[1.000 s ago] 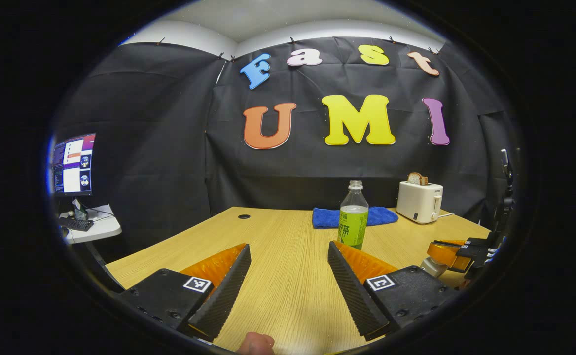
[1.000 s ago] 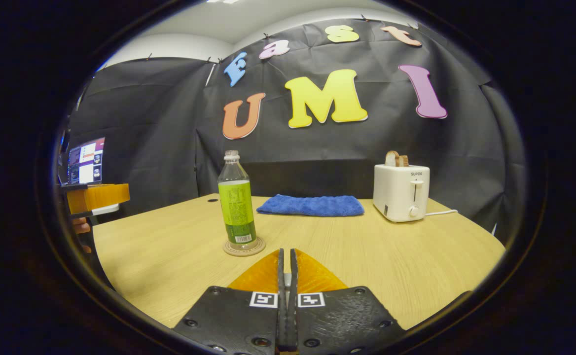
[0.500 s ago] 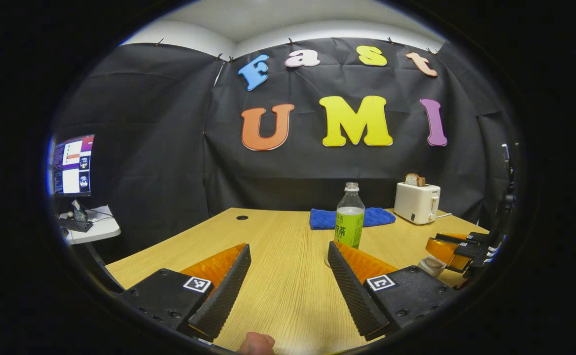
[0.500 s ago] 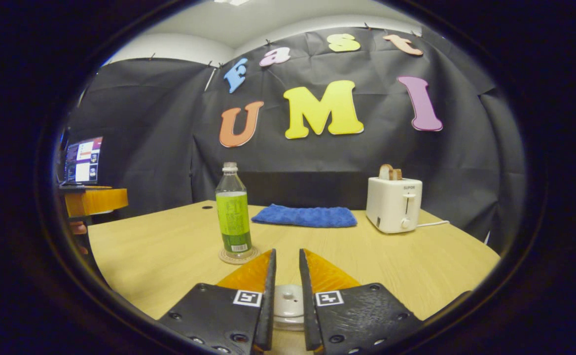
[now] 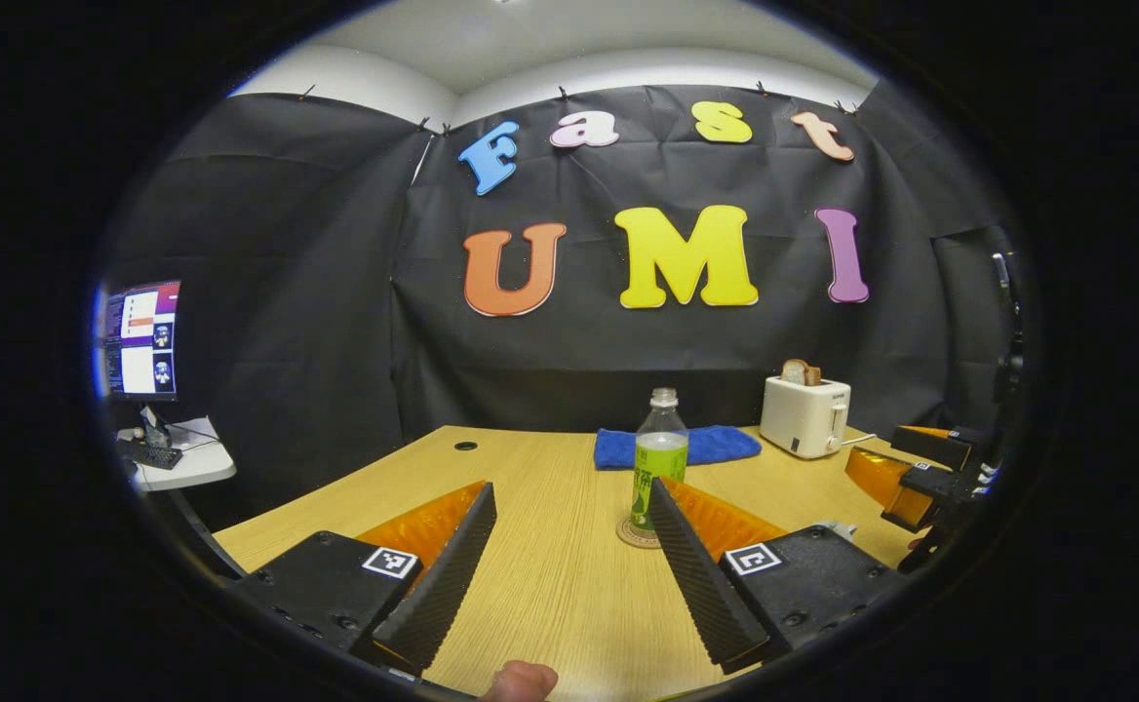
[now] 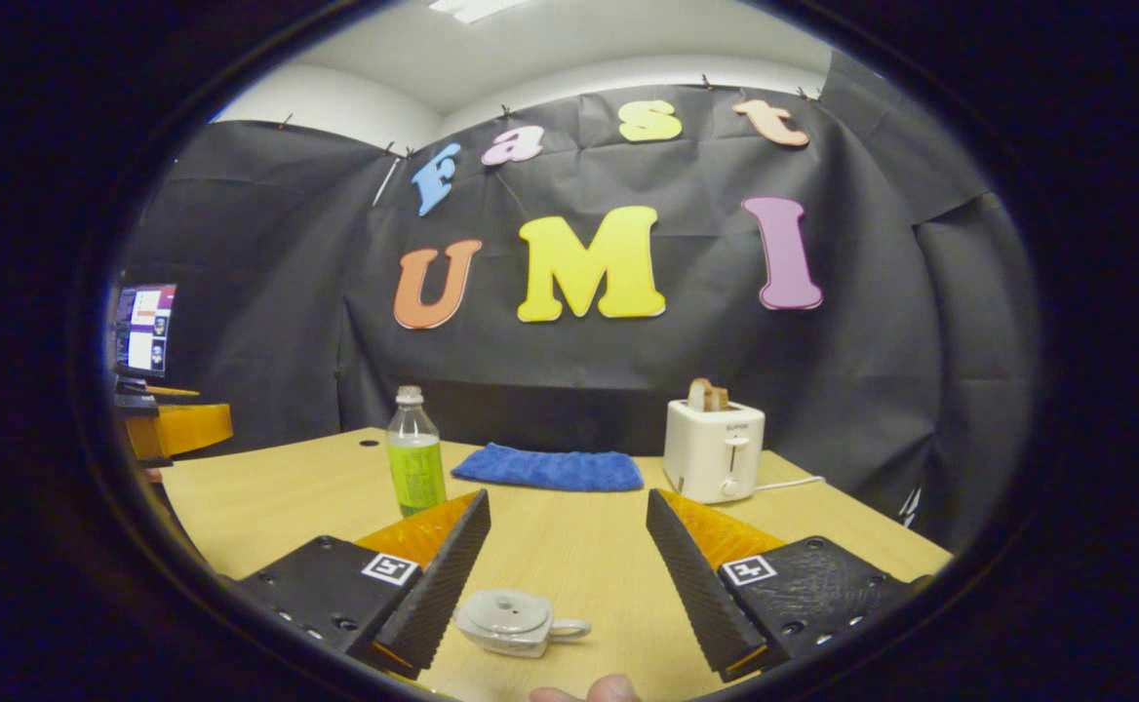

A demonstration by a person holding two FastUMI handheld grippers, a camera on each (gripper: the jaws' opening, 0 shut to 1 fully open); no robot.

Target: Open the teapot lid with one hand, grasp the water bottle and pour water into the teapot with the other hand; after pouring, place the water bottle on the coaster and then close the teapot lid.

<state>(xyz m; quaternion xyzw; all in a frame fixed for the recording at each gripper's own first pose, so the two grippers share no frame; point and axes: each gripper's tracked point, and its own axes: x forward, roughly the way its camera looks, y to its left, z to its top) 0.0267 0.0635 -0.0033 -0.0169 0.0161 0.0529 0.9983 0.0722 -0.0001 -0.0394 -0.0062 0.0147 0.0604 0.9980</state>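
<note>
Both sets of jaws stand wide apart and hold nothing. Seen in the left gripper view, the left gripper hangs low over the wooden surface, its two fingers splayed, and the water bottle stands upright on a round coaster just past the tip of the finger on the right of that view, which covers the bottle's lower edge. A fingertip of the person's hand peeks in at the bottom edge. Far at the right rim of the same view the right gripper shows, also spread open. In the right gripper view, the right gripper hovers with its fingers wide, and the small pale teapot sits on the surface between them and below, its lid on and its handle pointing to the right of that view; neither finger touches it. The bottle stands beyond the finger on the left of this view, upright, its cap off and its green label facing the camera. Behind it a folded blue towel lies flat, and beside that a white toaster holds a slice of bread. A monitor glows at the far left.
</note>
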